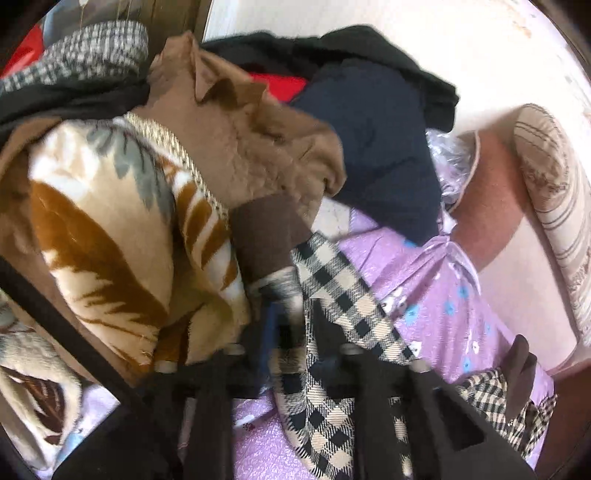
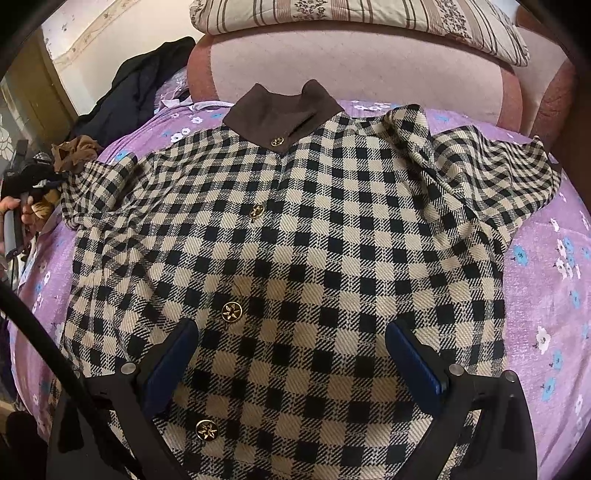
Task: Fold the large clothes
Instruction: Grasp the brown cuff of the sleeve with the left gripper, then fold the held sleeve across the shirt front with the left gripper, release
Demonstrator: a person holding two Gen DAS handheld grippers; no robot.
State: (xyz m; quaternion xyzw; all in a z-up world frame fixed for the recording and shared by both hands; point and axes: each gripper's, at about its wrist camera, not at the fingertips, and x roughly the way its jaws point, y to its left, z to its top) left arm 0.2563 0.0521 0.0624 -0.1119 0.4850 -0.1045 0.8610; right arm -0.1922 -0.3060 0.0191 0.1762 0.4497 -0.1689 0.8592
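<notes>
Place: a home bedroom
Bed: purple flowered bedsheet (image 2: 546,295), padded pink headboard (image 2: 354,70)
Bedding: striped quilt (image 2: 369,26) folded on top
Clutter: heaped clothes (image 1: 236,122), leaf-print blanket (image 1: 99,229)

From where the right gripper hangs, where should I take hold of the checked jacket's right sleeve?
Grip the sleeve's outer end near the cuff, coming from the bedspread side. It lies rumpled and spread outward there, giving a raised fold to pinch. The right gripper hangs open over the jacket front.

Coarse woven checked jacket (image 2: 295,240), glossy metal buttons (image 2: 231,312)
</notes>
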